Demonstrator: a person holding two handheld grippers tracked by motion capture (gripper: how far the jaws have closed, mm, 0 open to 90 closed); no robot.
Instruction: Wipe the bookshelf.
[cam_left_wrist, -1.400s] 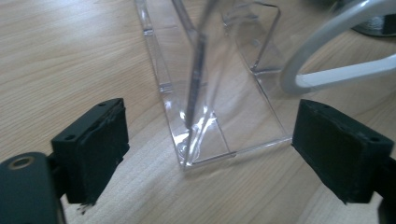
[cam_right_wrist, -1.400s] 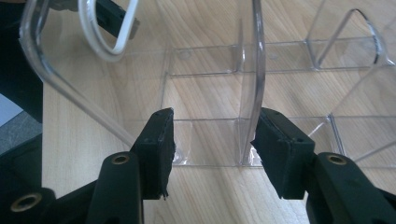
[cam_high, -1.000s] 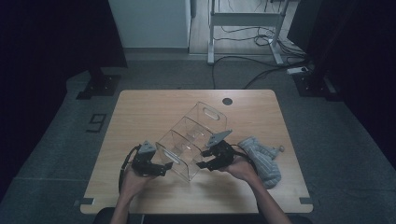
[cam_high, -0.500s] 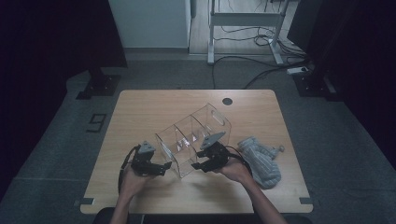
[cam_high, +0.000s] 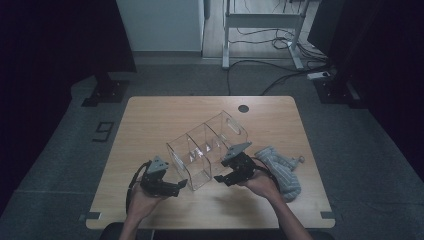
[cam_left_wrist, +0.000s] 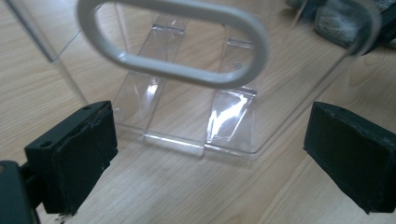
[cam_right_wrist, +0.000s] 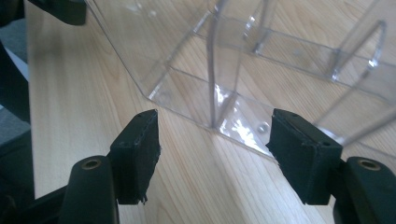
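we judge the clear divided organizer (cam_high: 207, 150), lying near the front edge of the surface (cam_high: 150, 115), light, stiff and slippery, so with the left hand-held gripper (cam_high: 175, 187) and the right hand-held gripper (cam_high: 220, 179) standing apart, empty, the right just widened, we take its handle slot (cam_left_wrist: 173, 39).

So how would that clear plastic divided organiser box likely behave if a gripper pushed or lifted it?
The clear plastic divided organiser box looks rigid: its walls and dividers stand straight. It is probably light, being thin-walled and empty. Its glossy walls may slip between the pads, and it could slide on the smooth wooden table rather than tip.
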